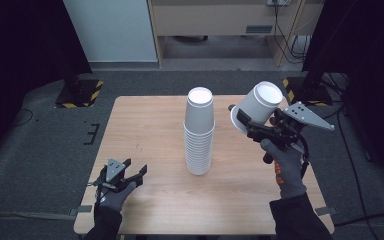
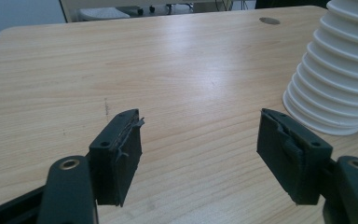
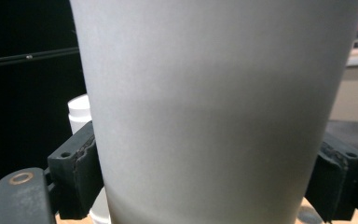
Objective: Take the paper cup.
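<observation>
A tall stack of upturned white paper cups stands at the middle of the wooden table. Held above the table to the right of that stack, a single white cup tilts with its base up. My right gripper is shut on it, and the cup's wall sits between the two pads in the right gripper view, with the stack behind it. At the table's front left, my left gripper rests low and open. Nothing lies between its fingers, and the stack's lower rims are off to its right.
Black and yellow striped floor bases stand beyond the table's far left corner and far right corner. A pale cabinet with hanging cables is at the back. Bare wood lies between the left gripper and the stack.
</observation>
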Demonstrator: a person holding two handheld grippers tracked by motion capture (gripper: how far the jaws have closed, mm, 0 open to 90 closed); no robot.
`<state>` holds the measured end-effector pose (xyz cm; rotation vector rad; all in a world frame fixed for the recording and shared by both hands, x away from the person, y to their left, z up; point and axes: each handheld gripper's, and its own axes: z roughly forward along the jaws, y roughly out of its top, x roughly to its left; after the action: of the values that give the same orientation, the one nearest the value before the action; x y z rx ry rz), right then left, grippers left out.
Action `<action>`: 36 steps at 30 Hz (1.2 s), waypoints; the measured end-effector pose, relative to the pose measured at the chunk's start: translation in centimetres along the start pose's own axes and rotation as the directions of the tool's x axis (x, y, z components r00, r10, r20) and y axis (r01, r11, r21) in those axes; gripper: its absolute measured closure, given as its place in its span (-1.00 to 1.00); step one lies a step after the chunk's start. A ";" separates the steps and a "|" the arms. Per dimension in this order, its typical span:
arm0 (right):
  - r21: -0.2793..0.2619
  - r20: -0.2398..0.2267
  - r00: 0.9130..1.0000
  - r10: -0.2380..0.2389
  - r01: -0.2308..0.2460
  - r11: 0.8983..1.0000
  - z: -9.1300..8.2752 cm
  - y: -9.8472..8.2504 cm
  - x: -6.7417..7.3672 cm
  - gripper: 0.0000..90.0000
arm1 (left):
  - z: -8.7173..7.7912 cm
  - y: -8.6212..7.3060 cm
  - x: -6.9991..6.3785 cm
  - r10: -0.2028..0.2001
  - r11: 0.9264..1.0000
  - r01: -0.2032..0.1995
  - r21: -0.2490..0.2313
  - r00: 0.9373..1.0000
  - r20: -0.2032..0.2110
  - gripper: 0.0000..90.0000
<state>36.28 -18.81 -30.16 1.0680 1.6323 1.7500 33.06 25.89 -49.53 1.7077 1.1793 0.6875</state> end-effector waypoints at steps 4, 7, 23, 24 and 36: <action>0.020 0.007 1.000 0.017 -0.017 1.000 -0.5 -1.2 -0.7 -0.68 | 0.0 0.0 -0.1 0.004 1.000 -0.004 -0.003 1.000 0.002 -0.34; 0.033 0.012 1.000 0.027 -0.028 0.999 -0.8 -2.1 -1.1 -0.68 | 0.1 0.0 -0.2 0.004 1.000 -0.004 -0.006 1.000 0.004 -0.34; 0.093 0.005 0.996 0.089 -0.089 0.992 -2.4 -6.1 -2.2 -0.68 | 0.1 0.1 -0.9 0.006 1.000 -0.006 -0.023 1.000 0.017 -0.35; 0.095 0.006 0.996 0.095 -0.095 0.991 -2.4 -6.4 -2.2 -0.68 | 0.1 0.2 -1.0 0.010 1.000 -0.010 -0.022 1.000 0.019 -0.35; 0.128 0.007 0.985 0.175 -0.174 0.976 -2.7 -9.3 -3.2 -0.69 | 0.1 0.3 -1.6 0.022 0.999 -0.021 -0.038 0.999 0.032 -0.36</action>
<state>34.57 -21.58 -39.76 1.3032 1.7179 1.7764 32.65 24.40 -49.18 1.6962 1.1204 0.6880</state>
